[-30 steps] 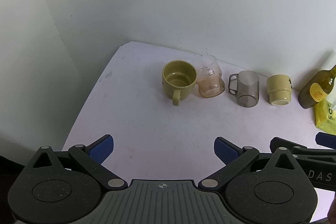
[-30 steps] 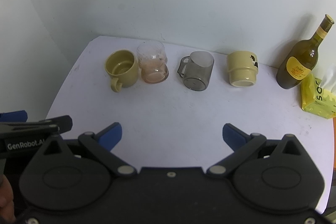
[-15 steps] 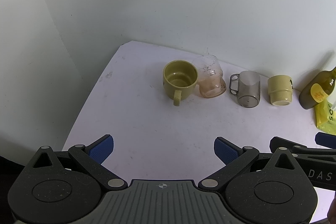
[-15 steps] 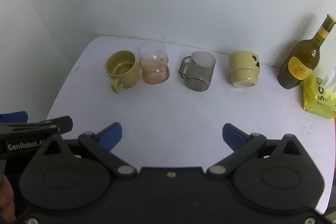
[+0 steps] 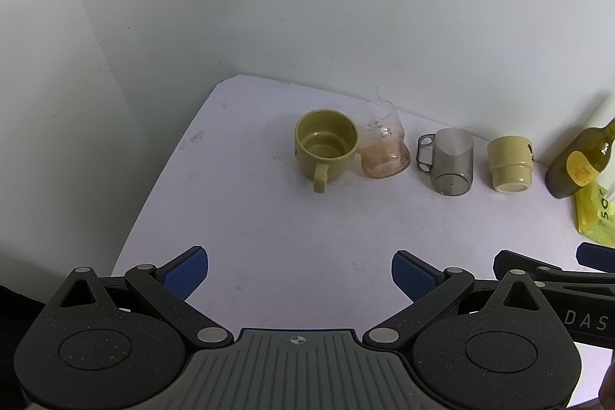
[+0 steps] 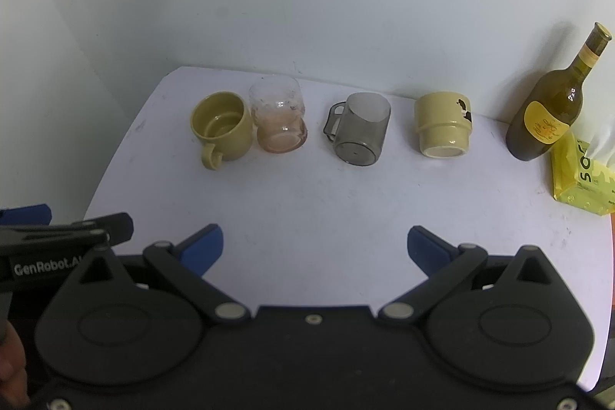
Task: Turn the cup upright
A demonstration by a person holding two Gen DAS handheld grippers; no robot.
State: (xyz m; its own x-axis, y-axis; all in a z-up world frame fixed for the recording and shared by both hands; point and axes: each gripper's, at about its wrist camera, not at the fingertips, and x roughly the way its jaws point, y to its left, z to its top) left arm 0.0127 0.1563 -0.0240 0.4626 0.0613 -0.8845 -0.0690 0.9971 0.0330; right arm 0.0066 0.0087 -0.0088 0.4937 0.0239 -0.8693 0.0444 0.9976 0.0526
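**mugwatcher:** So which cup actually needs flipping? In the right wrist view there's a row across the middle of the frame on the white table point(image 6: 307, 202): olive mug point(image 6: 223, 125) at left, pinkish glass point(image 6: 280, 120) touching it, then the grey cup point(image 6: 359, 129) and the cream cup point(image 6: 444, 123), with a wine bottle point(image 6: 549, 102) and yellow tissue pack point(image 6: 582, 175) off at the right edge.

**tabletop_tom:** Olive mug is mouth-up, you can see right into it. The grey and cream ones show flat bases on top, so I'd say both are upside down. The glass is hard to call through the see-through wall, honestly not sure.

**mugwatcher:** And the grippers?

**tabletop_tom:** Both spread wide, nothing held. Right gripper point(image 6: 315, 248) sits at the bottom of its frame, well short of the row. Left gripper point(image 5: 300, 271) same deal in its own view, where the grey cup point(image 5: 449, 160) and cream cup point(image 5: 509, 162) land right of centre.

**mugwatcher:** So the right one's better placed?

**tabletop_tom:** That's my guess. The grey cup is nearly straight ahead and up-frame from the right gripper, cream just right of that line. Each cup's long axis is vertical, so a grab across the wall and then a half turn looks like the play. Grey one's handle points left, worth keeping clear of.
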